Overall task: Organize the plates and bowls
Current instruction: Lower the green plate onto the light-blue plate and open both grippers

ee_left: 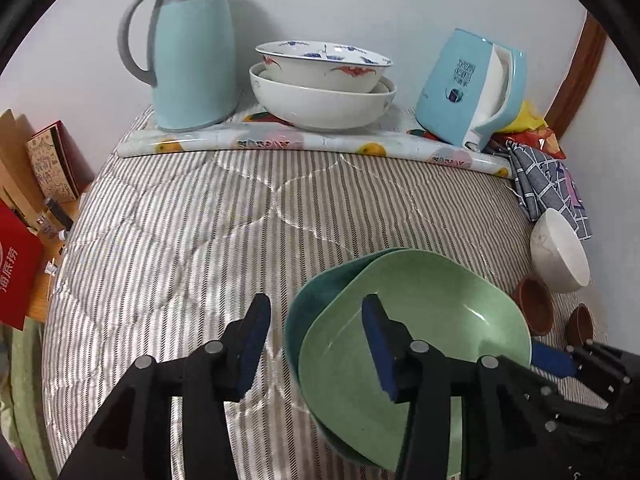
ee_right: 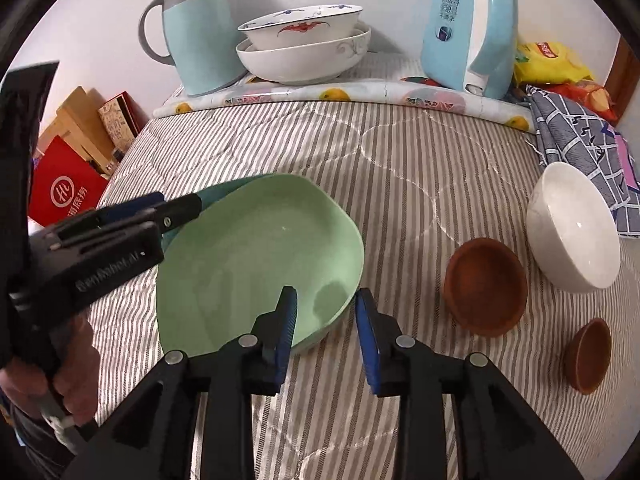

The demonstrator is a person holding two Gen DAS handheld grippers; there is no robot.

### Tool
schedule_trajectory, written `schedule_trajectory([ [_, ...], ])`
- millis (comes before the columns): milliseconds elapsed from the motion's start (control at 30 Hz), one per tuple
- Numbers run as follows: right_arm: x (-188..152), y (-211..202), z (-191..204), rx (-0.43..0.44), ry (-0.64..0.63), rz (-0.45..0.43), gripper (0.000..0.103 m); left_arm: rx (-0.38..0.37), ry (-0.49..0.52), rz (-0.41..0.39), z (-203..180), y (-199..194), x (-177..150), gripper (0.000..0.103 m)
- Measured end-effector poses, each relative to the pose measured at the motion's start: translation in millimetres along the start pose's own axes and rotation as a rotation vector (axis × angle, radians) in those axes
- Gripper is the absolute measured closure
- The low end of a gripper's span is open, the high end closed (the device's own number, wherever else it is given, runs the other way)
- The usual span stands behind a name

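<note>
A light green plate (ee_left: pixel 424 344) (ee_right: pixel 256 256) lies stacked on a darker teal plate (ee_left: pixel 316 304) (ee_right: pixel 224 192) on the striped quilt. My left gripper (ee_left: pixel 316 344) (ee_right: pixel 176 208) is open, its jaws straddling the plates' left rim. My right gripper (ee_right: pixel 326 336) (ee_left: pixel 556 360) is open, its jaws straddling the green plate's near right rim. A white bowl (ee_right: pixel 572 228) (ee_left: pixel 560 252), a large brown bowl (ee_right: pixel 484 284) (ee_left: pixel 534 304) and a small brown bowl (ee_right: pixel 588 356) (ee_left: pixel 580 322) lie to the right. Two stacked white bowls (ee_left: pixel 324 88) (ee_right: pixel 300 44) stand at the back.
A teal thermos jug (ee_left: pixel 192 48) (ee_right: pixel 196 32) and a blue kettle (ee_left: pixel 472 88) (ee_right: pixel 472 28) stand on a fruit-print mat (ee_left: pixel 312 144) along the wall. A checked cloth (ee_right: pixel 580 140) and snack bags (ee_right: pixel 548 60) lie at right. Boxes (ee_right: pixel 68 188) stand off the left edge.
</note>
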State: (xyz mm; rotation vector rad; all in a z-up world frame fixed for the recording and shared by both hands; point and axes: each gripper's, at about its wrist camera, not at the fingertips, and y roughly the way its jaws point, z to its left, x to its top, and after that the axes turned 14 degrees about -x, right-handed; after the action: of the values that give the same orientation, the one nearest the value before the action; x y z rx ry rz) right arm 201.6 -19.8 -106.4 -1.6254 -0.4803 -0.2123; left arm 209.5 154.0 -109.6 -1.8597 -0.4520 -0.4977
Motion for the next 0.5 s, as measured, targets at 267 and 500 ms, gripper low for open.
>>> schedule_trajectory([
  [267,-16.2,-11.0,-0.9,0.031,0.024,0.038,0.068,-0.004,-0.020,-0.015,6.6,-9.3,-3.4,0.057],
  [500,-10.7,0.7,1.8,0.030,0.077,0.021,0.073,-0.003,-0.018,-0.010,8.4,-8.3,-8.1,0.057],
])
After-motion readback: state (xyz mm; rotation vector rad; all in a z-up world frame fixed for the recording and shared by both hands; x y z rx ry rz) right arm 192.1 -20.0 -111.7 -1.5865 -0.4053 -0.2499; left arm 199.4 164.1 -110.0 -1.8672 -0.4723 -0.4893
